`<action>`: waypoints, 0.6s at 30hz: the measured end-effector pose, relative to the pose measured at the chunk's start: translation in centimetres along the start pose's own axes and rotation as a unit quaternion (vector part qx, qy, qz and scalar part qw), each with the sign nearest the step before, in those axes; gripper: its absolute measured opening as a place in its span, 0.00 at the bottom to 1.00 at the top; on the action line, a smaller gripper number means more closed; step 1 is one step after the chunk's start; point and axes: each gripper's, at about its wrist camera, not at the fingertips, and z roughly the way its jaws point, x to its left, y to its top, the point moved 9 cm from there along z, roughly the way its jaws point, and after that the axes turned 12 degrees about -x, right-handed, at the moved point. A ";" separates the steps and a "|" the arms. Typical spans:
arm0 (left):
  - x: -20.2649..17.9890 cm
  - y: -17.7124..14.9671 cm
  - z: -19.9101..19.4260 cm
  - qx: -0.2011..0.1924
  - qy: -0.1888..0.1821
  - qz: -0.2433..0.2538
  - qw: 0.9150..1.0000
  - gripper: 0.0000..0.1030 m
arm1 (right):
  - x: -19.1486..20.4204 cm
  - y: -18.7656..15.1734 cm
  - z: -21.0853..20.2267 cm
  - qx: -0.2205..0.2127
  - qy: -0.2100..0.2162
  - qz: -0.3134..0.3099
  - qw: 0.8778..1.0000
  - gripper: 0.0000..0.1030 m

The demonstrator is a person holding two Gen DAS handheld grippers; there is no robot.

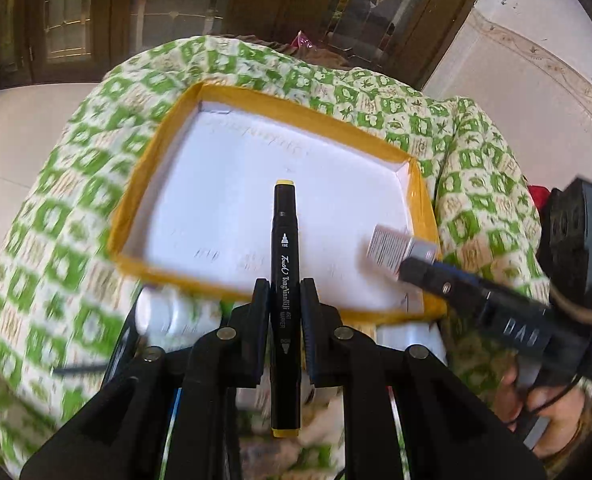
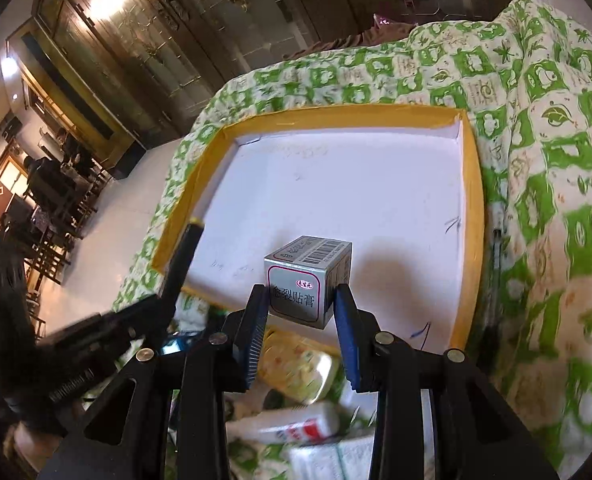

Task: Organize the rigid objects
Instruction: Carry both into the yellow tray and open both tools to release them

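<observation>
My left gripper (image 1: 284, 298) is shut on a black marker (image 1: 284, 248) with yellow end caps, held lengthwise over the near edge of a shallow yellow-rimmed tray (image 1: 291, 116) with a white floor. My right gripper (image 2: 300, 310) is shut on a small silver box (image 2: 308, 280) with a barcode and Chinese print, held over the tray's (image 2: 336, 114) near edge. The right gripper (image 1: 424, 270) with the box (image 1: 392, 248) also shows in the left wrist view at the tray's right side. The marker (image 2: 183, 256) and left gripper show at the left of the right wrist view.
The tray lies on a green-and-white patterned cloth (image 1: 55, 216). Below my grippers lie loose items: a white bottle (image 1: 163, 312), a yellow packet (image 2: 296, 368) and a white tube (image 2: 296, 426). A pen (image 2: 496, 248) lies right of the tray. White floor and dark cabinets lie beyond.
</observation>
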 end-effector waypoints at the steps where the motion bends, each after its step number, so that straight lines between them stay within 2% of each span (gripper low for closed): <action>1: -0.1 0.4 0.7 0.003 0.000 0.001 1.000 0.12 | -0.4 0.1 0.4 0.001 -0.004 0.002 1.000 0.29; 10: -0.9 1.9 6.8 0.027 -0.002 -0.003 1.000 0.12 | -3.3 1.7 3.0 -0.011 -0.038 0.004 0.999 0.29; 18: -1.3 1.5 9.8 0.037 -0.003 0.006 0.999 0.12 | -4.3 1.2 4.3 -0.004 -0.053 -0.013 0.998 0.29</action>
